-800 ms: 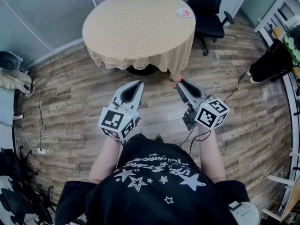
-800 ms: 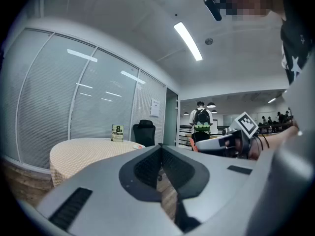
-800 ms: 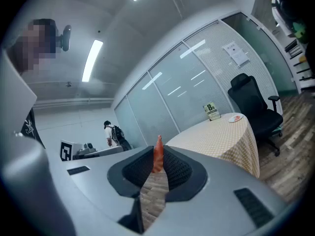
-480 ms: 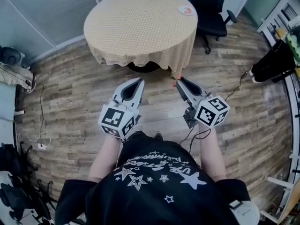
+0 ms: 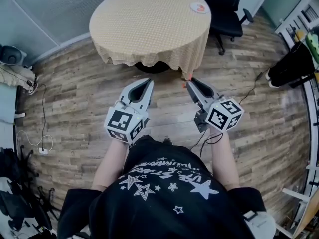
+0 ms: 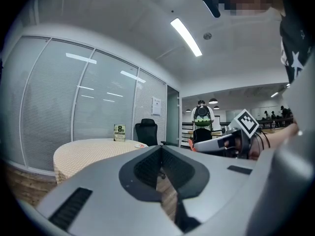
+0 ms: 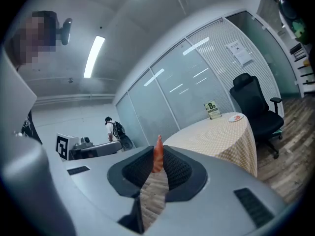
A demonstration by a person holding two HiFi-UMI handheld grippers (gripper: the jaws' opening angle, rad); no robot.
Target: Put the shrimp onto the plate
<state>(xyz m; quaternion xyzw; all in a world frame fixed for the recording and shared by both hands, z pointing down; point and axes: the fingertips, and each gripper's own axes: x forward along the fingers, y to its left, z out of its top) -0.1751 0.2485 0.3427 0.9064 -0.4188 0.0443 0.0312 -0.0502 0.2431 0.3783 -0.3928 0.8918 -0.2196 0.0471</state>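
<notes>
The right gripper (image 5: 190, 82) pinches the shrimp (image 7: 158, 157) between its jaws; the left gripper (image 5: 147, 81) is closed on nothing. The plate (image 5: 199, 7) lies well ahead of both jaws on the worktop (image 5: 149, 29), so delivery is not yet done.

Table: round table (image 5: 149, 21), beige checked cloth, upper centre.
Chair: black office chair (image 5: 227, 9), upper right, beside table.
Floor: wood planks (image 5: 75, 98); white cable (image 5: 37, 143) at left.

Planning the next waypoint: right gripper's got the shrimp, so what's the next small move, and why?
Probably carry the right gripper forward toward the table. Its jaws are shut on the shrimp, but the plate sits near the table's far edge, well ahead of it.
</notes>
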